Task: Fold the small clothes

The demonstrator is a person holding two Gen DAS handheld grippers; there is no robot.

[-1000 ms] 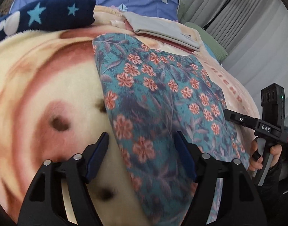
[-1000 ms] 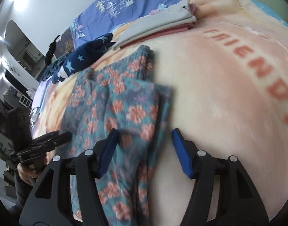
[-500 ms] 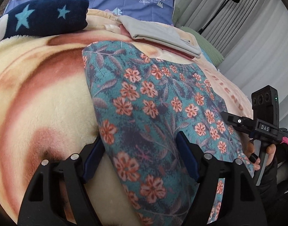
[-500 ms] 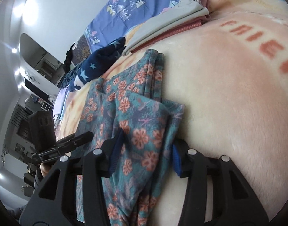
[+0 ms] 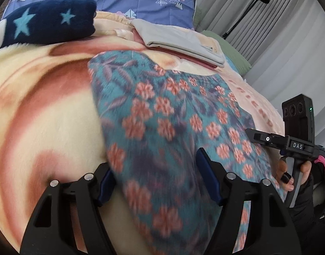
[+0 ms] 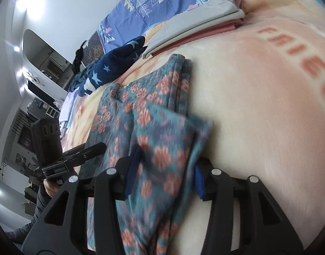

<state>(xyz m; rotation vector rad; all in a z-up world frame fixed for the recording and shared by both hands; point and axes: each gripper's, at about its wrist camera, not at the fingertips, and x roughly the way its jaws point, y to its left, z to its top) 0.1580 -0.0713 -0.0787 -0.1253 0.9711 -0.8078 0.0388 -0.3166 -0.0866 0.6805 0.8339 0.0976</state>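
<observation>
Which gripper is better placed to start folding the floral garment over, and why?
Probably the right gripper: the floral garment already sits bunched and lifted between its jaws at the near corner. The left gripper has its jaws spread wide around flat cloth, gripping nothing yet.

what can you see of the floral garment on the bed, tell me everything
The floral garment is soft thin cloth, teal with coral flowers and purplish leaves, partly blurred. It lies spread on the fleece blanket, its right edge doubled into stacked layers. The left gripper straddles its near-left edge, jaws apart. The right gripper has its near-right corner bunched between the jaws, which sit close against the cloth. It lies apart from the folded grey-and-pink stack behind it.
</observation>
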